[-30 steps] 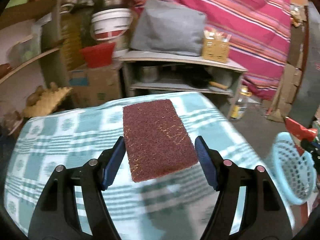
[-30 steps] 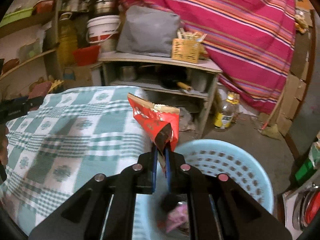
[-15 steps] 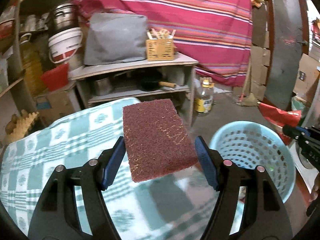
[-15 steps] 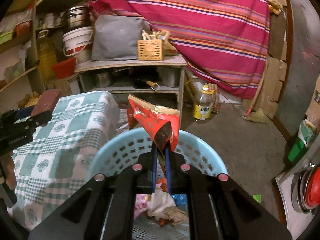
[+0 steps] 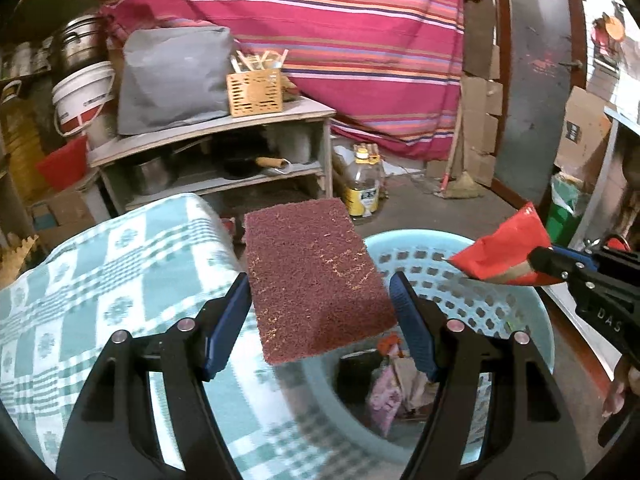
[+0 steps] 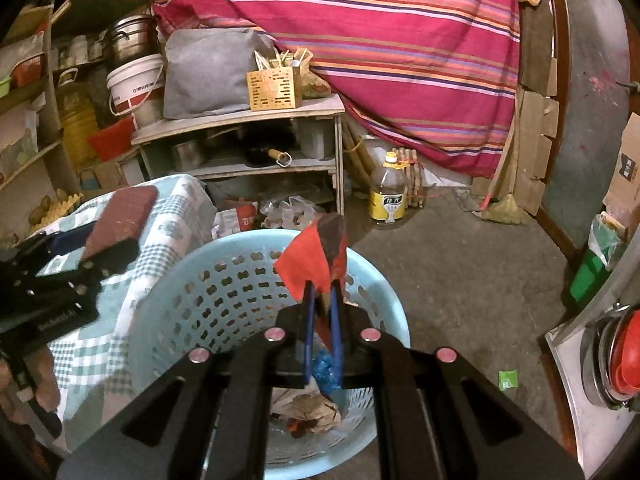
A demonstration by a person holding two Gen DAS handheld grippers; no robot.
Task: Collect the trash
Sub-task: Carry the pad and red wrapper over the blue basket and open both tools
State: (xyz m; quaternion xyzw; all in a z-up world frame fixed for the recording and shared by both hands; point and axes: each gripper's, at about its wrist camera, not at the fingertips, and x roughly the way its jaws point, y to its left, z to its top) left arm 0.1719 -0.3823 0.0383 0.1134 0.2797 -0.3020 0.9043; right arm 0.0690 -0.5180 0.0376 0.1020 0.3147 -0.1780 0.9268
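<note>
Over the basket: both grippers, each with a piece of trash
Left gripper (image 5: 320, 304): jaws set wide, clamped on either long edge of a maroon scouring pad (image 5: 314, 280), which sticks out forward and flat between the blue pads
Scouring pad position: above the near left rim of the basket, at the edge of the checked tablecloth (image 5: 100, 300)
Right gripper (image 6: 322, 300): jaws almost together, pinching a red wrapper (image 6: 316, 260) that stands up from the fingertips
Wrapper position: over the far part of the basket's opening
Basket (image 6: 168, 292): light blue, perforated wall, on the floor just right of the cloth-covered table; crumpled wrappers and paper lie in its bottom
Far side: wooden shelf unit (image 6: 240, 120) against a striped pink cloth (image 6: 400, 40); oil bottle (image 6: 390, 190) on the floor to the right of it
</note>
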